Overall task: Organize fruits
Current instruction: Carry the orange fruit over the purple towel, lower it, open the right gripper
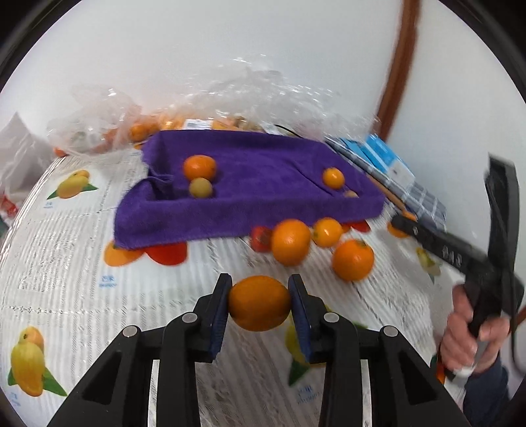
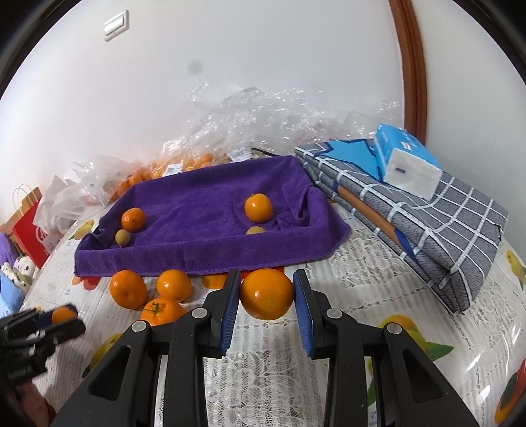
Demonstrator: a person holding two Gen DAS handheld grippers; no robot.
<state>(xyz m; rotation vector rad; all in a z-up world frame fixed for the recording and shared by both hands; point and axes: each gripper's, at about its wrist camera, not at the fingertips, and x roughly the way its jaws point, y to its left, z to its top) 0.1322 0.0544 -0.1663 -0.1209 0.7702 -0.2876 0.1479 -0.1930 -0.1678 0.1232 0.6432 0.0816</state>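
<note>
A shallow tray draped in purple terry cloth (image 2: 210,210) lies on the table and holds two round orange citrus fruits (image 2: 258,207) and two small yellowish fruits (image 2: 122,237), one pair at each end. Behind it, crumpled clear plastic bags (image 2: 184,157) hold more oranges. Three loose oranges (image 2: 173,284) sit on the table just before the tray's front edge.

The table wears a white lace-patterned cover printed with fruit pictures (image 2: 263,371), against a plain white wall with a brown wooden frame (image 2: 411,65).

The left gripper (image 1: 259,307) has its blue pads pressed on a smooth orange fruit (image 1: 259,307), lifted near the loose ones. The right gripper (image 2: 266,294) clamps a second round orange (image 2: 266,294) just before the tray.

Only the right view shows a folded grey checked cloth (image 2: 437,230) with a blue tissue pack (image 2: 404,161) on top, a wall switch (image 2: 115,24) and a red paper bag (image 2: 31,226). Only the left view shows the person's hand (image 1: 473,331) gripping the right tool's handle.
</note>
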